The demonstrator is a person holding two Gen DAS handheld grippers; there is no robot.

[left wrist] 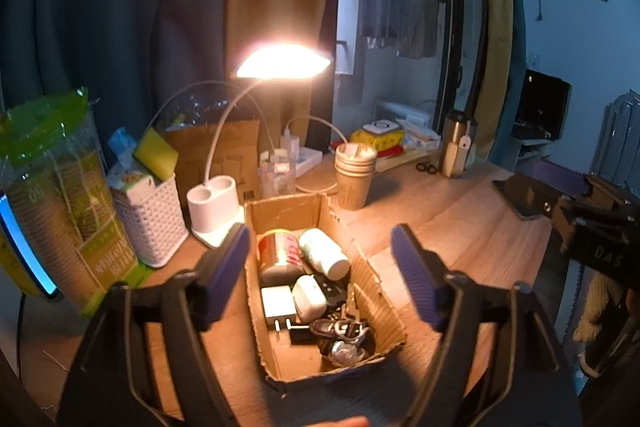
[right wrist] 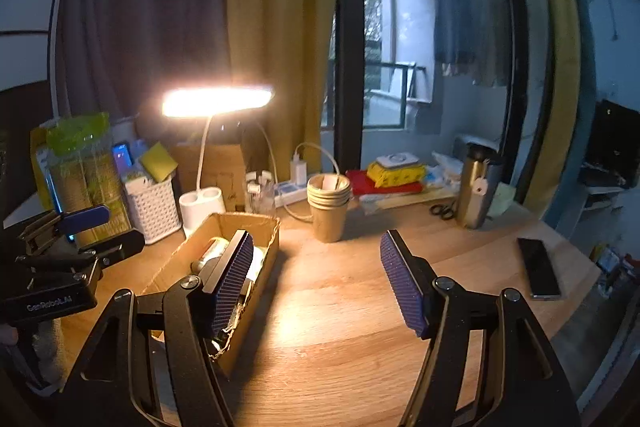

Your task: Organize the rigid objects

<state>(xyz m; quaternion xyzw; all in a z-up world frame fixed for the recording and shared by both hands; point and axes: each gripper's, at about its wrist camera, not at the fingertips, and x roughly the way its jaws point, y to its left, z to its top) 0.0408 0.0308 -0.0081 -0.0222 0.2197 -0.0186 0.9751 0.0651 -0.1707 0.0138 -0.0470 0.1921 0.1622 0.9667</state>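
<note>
The left gripper [left wrist: 320, 267] hovers over the cardboard box [left wrist: 384, 311] holding a can [left wrist: 278, 251], bottle [left wrist: 324, 253] and chargers, fingers spread empty; the right gripper [right wrist: 316, 279] waits beside it over the tabletop [right wrist: 340, 307], fingers likewise spread, seemingly to reach in.

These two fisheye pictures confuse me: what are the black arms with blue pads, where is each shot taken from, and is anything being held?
Each picture comes from a camera on a handheld two-finger tool, looking along its fingers. No robot: a person holds one per hand. The left tool hangs open over a cardboard box holding a can, a white bottle and a charger. The right tool is open over the wooden desk, beside that box. Neither holds anything. A lamp, paper cups and a phone also stand on the desk.
</note>
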